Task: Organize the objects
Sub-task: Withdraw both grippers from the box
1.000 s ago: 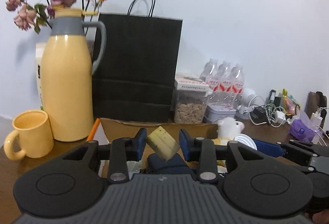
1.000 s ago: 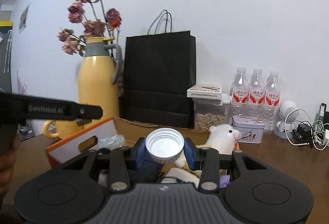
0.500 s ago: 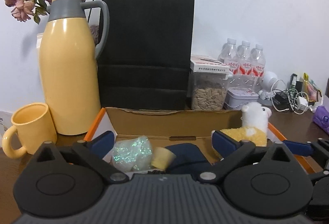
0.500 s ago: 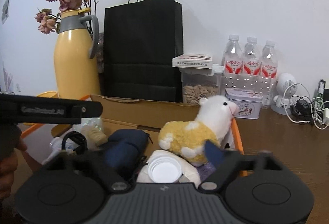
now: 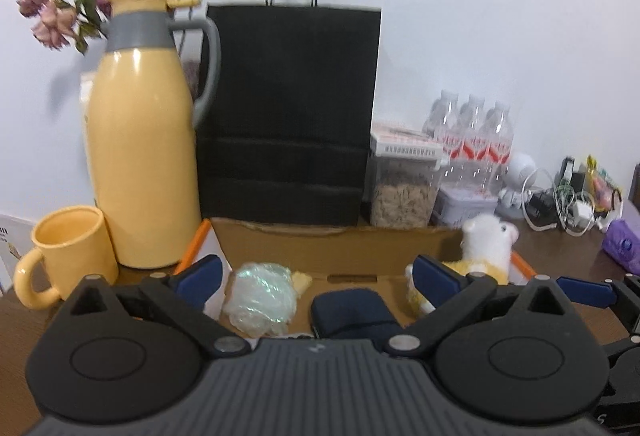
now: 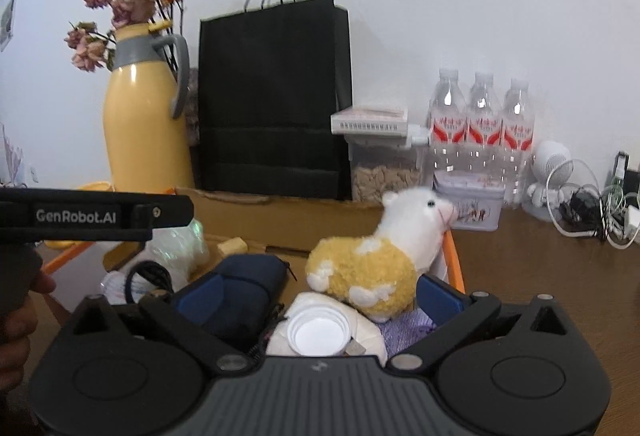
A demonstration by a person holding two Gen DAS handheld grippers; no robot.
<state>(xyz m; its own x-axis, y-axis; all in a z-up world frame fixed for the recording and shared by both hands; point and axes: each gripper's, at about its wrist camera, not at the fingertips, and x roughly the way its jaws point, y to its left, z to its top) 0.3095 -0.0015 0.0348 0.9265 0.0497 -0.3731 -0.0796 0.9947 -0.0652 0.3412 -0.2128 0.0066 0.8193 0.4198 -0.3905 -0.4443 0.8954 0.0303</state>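
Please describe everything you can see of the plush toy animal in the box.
The plush toy looks like a small alpaca or sheep: white fluffy head and neck, black eye, pink muzzle, yellow woolly body with white patches. It sits upright in the right part of the cardboard box, head turned right above the rim. It rests against a white lid and purple cloth. No gripper touches it.

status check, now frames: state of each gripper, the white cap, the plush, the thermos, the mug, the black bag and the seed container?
left gripper: open, nothing between the fingers
right gripper: open, nothing gripped
white cap: lying in the cardboard box, open side up
plush alpaca: in the box, upright
yellow thermos: upright, holds dried flowers
yellow mug: upright
black paper bag: standing
seed container: lid on
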